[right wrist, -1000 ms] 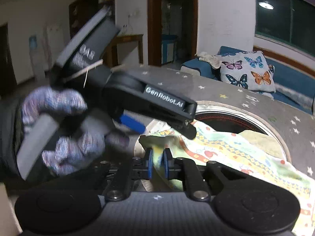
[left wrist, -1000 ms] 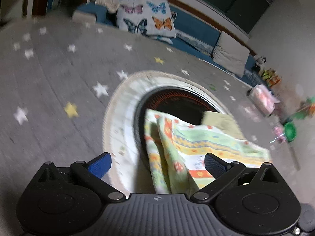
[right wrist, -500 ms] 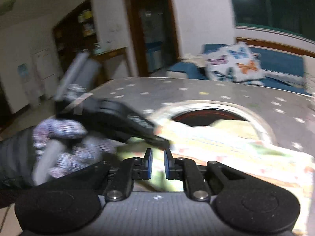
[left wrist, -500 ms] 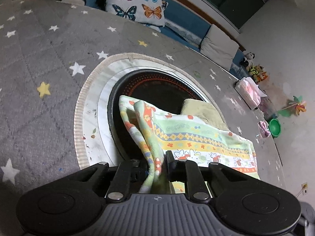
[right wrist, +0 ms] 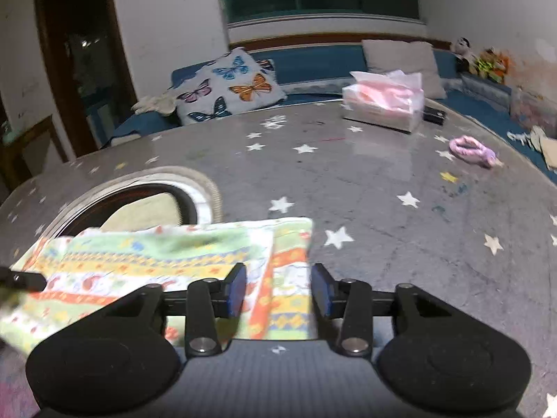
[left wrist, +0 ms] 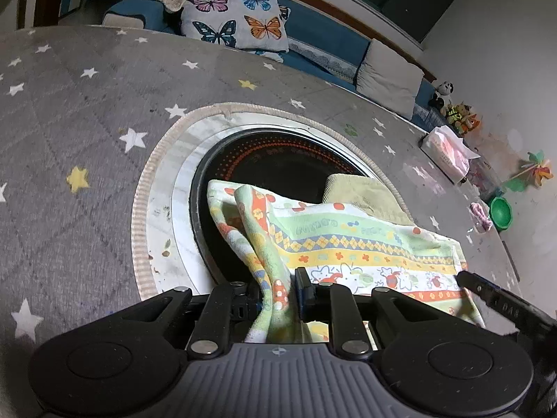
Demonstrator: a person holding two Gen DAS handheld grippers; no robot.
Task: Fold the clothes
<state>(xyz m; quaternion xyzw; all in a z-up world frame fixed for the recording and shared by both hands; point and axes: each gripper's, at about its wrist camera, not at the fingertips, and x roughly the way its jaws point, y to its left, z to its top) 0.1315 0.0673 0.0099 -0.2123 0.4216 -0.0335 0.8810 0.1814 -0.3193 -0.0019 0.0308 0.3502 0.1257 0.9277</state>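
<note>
A colourful patterned cloth with green, yellow and orange stripes lies across the round table, partly over its dark centre ring. My left gripper is shut on the cloth's bunched left end. In the right wrist view the cloth lies flat, folded over at its right end. My right gripper is open just above that folded right end, its blue pads either side of the orange stripe. A plain yellow-green cloth lies under the patterned one.
The grey star-print tablecloth covers the table around a dark round centre. A pink tissue box and a pink hair tie sit at the far right. A blue sofa with a butterfly cushion stands behind.
My left gripper closed on the cloth's left end. My right gripper let go of that end, swung right along the cloth and opened over its right end.
</note>
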